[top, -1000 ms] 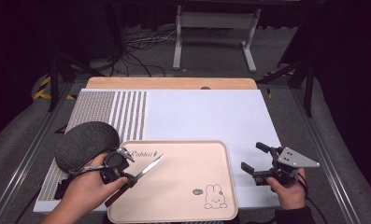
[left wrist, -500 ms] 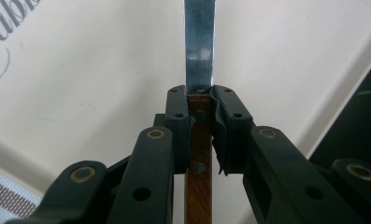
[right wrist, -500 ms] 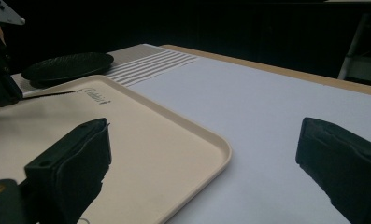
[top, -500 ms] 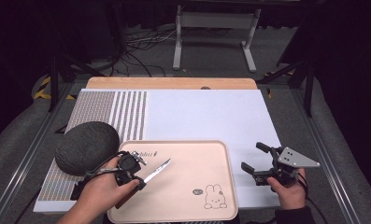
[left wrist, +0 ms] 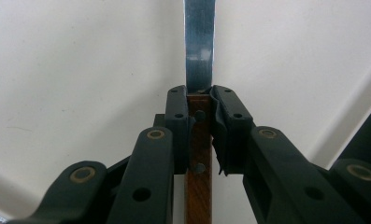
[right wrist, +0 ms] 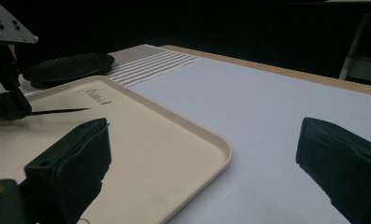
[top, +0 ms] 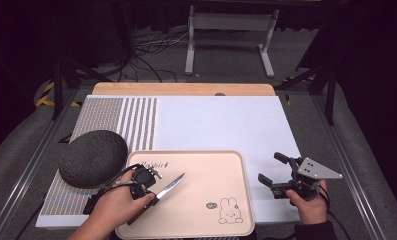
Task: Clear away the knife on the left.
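Down and right goes my left gripper point(top: 145, 186) with the knife point(top: 170, 185), now low over the near-left of the tray point(top: 236, 165). Far left sits a dark, rough, domed stone point(top: 93, 158). I clamp the brown wooden handle between the pads so the flat steel blade points right, ready to set down. Smooth beige tray, rounded corners. My right gripper point(top: 277, 176) waits wide, holding nothing.

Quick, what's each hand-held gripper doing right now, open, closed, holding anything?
Left hand-held gripper: closed on the wooden-handled steel knife, above the beige plastic tray.
Right hand-held gripper: open, holding nothing.
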Available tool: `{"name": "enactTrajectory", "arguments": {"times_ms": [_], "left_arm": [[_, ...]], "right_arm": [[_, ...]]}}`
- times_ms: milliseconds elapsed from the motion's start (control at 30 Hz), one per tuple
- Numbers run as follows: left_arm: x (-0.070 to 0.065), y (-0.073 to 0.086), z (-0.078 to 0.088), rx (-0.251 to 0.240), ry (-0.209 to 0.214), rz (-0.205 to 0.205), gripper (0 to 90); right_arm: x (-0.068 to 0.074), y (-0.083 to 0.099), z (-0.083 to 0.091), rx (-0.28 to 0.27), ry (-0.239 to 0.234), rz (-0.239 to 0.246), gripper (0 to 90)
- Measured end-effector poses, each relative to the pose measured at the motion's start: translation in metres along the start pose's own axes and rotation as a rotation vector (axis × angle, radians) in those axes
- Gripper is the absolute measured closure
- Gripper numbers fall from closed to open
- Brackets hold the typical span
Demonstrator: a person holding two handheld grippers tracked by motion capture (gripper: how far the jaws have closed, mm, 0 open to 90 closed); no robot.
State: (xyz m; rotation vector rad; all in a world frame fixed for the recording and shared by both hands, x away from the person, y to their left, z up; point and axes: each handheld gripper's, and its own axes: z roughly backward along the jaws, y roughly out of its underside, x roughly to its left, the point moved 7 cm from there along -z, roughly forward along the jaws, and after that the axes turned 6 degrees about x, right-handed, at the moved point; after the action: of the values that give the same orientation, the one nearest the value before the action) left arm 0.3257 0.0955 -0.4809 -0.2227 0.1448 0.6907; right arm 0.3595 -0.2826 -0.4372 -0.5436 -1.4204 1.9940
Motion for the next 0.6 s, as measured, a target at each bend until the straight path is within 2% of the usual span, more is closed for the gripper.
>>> {"name": "enactTrajectory", "arguments": {"times_ms": [233, 600], "left_arm": [[0.0005, 0.0012, -0.0051, 0.023, 0.003, 0.026, 77.7], [0.0012, 0.0018, -0.0087, 0.036, 0.0, 0.032, 77.6]], "right_arm": [[0.0, 0.0001, -0.0001, 0.001, 0.0, 0.001, 4.1], [0.0002, 0.0002, -0.0001, 0.001, -0.002, 0.001, 4.1]]}}
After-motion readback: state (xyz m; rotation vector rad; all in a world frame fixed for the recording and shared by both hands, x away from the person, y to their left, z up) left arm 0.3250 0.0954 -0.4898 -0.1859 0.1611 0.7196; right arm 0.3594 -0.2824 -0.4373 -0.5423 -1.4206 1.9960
